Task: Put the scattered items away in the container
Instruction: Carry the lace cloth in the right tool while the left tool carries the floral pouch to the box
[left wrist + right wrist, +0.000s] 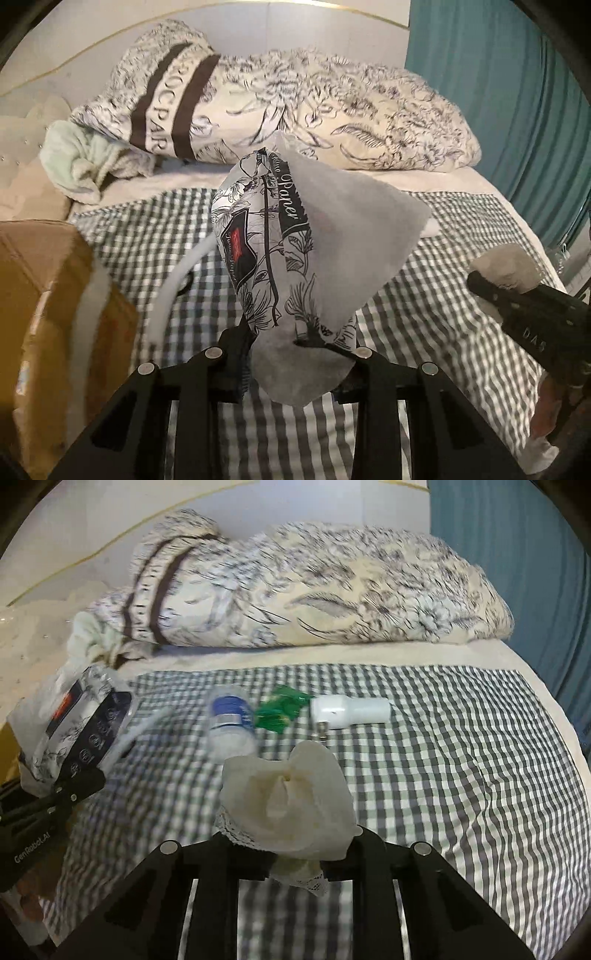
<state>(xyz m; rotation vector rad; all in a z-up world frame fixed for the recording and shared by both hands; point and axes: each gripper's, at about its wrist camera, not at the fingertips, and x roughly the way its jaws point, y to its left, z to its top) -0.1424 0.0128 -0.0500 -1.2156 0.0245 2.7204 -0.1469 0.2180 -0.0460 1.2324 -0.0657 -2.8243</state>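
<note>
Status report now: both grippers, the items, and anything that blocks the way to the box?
Left gripper shut on tissue pack. Right gripper shut on white lace cloth. Cardboard box at left, path clear. Bottle, green packet, white tube lie on the bed.

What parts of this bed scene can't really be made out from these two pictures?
- cardboard box, left wrist view: its inside is hidden; the picture's edge cuts it off.
- blue-capped bottle, right wrist view: label blurred beyond reading.
- green packet, right wrist view: too small to identify.
- tissue pack, left wrist view: hides the checked blanket behind it.
- white cloth, right wrist view: crumpled, so its shape stays unclear.
</note>
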